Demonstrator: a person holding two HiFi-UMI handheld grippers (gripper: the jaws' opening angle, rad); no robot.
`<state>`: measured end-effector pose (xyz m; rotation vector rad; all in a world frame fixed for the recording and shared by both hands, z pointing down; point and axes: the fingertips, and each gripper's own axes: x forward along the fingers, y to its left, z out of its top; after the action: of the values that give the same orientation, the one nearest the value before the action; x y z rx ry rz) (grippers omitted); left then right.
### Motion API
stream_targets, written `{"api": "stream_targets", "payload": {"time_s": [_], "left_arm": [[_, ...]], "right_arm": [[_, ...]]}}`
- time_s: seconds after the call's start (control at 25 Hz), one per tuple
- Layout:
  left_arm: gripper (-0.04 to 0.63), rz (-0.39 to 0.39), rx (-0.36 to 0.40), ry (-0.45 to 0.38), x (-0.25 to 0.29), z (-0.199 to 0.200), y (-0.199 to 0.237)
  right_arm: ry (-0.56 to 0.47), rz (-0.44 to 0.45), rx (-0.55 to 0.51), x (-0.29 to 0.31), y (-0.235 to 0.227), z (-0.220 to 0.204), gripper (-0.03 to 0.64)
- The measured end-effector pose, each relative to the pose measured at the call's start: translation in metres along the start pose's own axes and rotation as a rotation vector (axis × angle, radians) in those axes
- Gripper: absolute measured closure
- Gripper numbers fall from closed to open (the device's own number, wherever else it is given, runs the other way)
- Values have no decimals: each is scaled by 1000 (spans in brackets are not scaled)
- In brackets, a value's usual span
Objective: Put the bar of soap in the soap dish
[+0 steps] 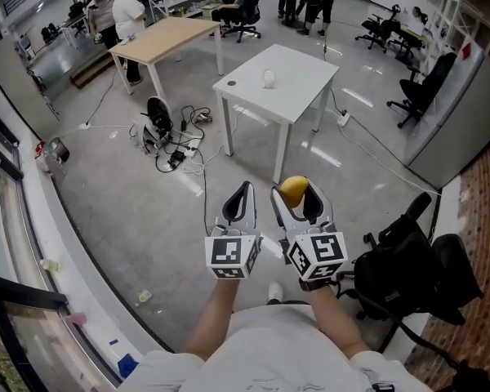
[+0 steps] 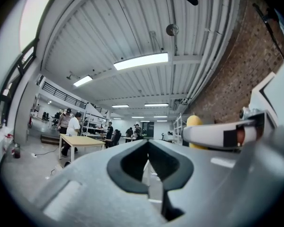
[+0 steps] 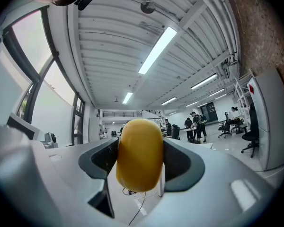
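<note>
Carrying yellow soap bar [image 3: 138, 155], clamped in right gripper [image 1: 297, 193] | left gripper [image 1: 241, 198] pinched closed, empty | next: reaching white table [image 1: 304, 88], aligning over small white object [image 1: 269, 78] mid-table, probably the dish

Open floor [image 1: 147, 211] lies between the person and the white tabletop [image 1: 302, 96] ahead, wide enough for both arms. The tabletop is mostly bare: only a small white object [image 1: 269, 77] near its middle and a dark spot [image 1: 231, 82] by its left edge, with room around each. Cables [image 1: 180, 149] litter the floor left of it. A black chair [image 1: 408, 268] stands close on the person's right. The left gripper [image 1: 244, 188] and right gripper [image 1: 295, 188] sit side by side, a narrow gap between them. Soap [image 3: 139, 155] fills the right fingers [image 3: 189, 167]; the left fingers [image 2: 128, 167] meet at the tips.
</note>
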<state>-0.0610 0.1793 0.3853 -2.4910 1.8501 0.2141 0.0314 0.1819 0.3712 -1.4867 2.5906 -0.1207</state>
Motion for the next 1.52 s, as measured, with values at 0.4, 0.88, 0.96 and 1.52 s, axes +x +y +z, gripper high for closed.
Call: {"api": "stream_targets", "payload": {"time_s": [0.4,0.88,0.96,1.52], "left_arm": [[594,-12,-3,10,72,-5,-33],[594,-20,71,60,117,-41,-28],[594,-25,64,59,132,-46,-22],[594,-10,18,-8,258,-23,109]], "right_arm": [[3,-14,35,30,-71,6,325],[43,-11,134,67,-105,-23,325],[54,-11,121,80,-107,-28,325],[49,-15,48,263,-107,-15,325]]}}
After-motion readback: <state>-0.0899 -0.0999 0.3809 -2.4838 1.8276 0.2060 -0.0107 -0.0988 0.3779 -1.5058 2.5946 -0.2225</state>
